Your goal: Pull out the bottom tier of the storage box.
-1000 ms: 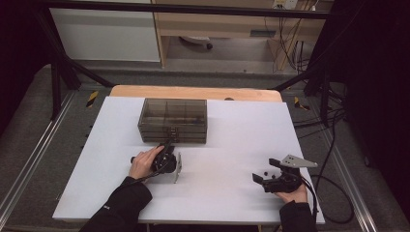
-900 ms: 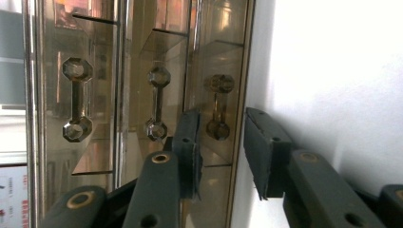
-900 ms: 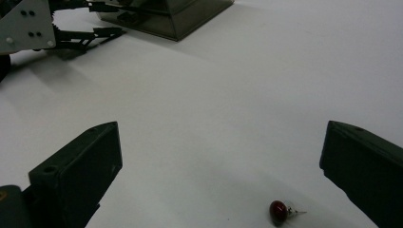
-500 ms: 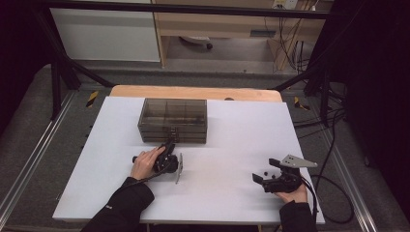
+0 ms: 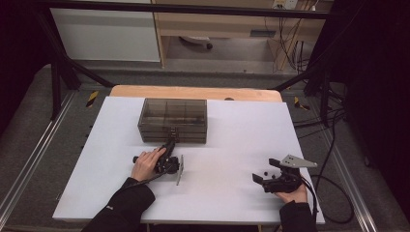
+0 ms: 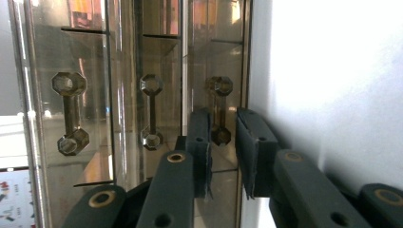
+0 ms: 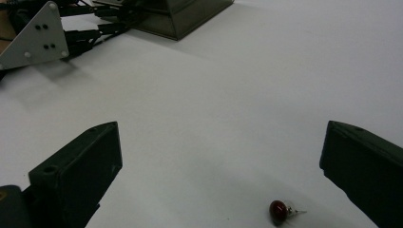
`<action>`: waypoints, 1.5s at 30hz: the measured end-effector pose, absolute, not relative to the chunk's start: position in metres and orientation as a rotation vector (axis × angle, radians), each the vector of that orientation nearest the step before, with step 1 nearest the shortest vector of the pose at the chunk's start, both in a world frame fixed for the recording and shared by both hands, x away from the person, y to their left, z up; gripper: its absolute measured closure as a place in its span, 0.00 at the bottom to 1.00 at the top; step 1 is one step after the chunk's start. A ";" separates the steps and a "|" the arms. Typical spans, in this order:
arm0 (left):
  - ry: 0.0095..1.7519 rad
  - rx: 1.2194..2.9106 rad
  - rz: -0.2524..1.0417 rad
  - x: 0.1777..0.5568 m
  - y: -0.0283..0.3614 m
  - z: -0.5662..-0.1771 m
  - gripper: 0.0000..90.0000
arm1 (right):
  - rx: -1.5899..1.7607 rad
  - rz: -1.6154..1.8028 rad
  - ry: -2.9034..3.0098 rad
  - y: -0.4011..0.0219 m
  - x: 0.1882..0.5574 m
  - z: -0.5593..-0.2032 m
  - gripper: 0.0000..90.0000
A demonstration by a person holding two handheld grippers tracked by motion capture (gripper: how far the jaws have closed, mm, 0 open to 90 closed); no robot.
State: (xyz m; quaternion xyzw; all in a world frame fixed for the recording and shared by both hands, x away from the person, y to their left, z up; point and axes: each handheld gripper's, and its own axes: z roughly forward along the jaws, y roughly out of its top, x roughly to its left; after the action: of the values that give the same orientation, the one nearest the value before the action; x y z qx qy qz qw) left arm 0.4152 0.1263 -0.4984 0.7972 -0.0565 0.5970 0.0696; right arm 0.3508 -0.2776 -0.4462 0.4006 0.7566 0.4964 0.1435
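At the front face of a smoked-plastic drawer box sitting toward the far side of a white table, the high view shows a person's left hand pointing the left gripper at the box's lowest drawer, while the right gripper is resting well to the right of the box, near the table's front edge.

Seen from the left gripper view, the black jaws have just been closing and are standing narrow on either side of one drawer handle, pads not yet pressing it; two more handles lie beside it.

Along the right gripper view, the jaws are gaping wide over a small red bead, the box lying far beyond.
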 end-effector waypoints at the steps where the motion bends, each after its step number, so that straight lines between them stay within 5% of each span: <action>1: -0.173 2.392 1.807 0.415 0.127 -0.500 0.85 | 1.155 1.432 2.181 -0.278 0.351 -0.446 0.01; 45: -0.205 2.343 1.887 0.407 0.129 -0.506 0.90 | 1.154 1.432 2.175 -0.279 0.350 -0.445 0.01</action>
State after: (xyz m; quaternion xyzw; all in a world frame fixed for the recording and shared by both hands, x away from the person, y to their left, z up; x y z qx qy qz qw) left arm 0.4074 0.1294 -0.5063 0.7755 -0.0679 0.6245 0.0629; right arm 0.3503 -0.2787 -0.4453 0.4009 0.7554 0.4973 0.1460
